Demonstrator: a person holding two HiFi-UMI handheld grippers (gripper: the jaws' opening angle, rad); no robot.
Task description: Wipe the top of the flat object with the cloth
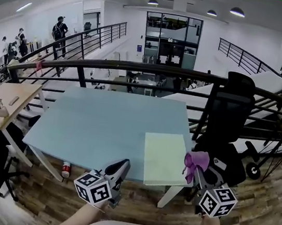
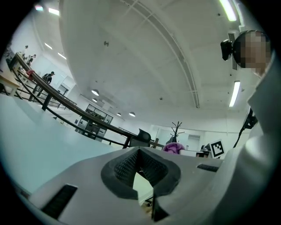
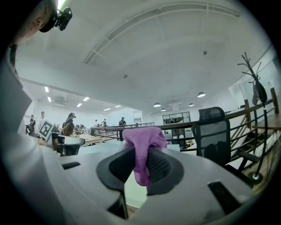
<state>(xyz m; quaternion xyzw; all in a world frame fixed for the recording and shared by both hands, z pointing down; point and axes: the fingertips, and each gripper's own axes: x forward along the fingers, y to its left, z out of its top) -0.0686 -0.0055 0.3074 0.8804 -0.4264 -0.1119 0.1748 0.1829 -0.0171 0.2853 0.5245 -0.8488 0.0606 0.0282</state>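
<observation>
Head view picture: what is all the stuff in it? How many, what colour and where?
table: 1, light blue, middle
flat sheet: 1, pale green, on the table's near right corner
cloth: 1, purple, pinched in the right tongs
railing: 1, black, behind the table
office chair: 1, black, right of the table
small red thing: 1, red, on the wooden floor under the table's near left edge
wooden desk: 1, light brown, far left
people: several, dark clothes, far left
left tongs: 1, grey, shut and empty, at the table's front edge
right tongs: 1, grey, shut on the cloth, by the sheet's right edge
</observation>
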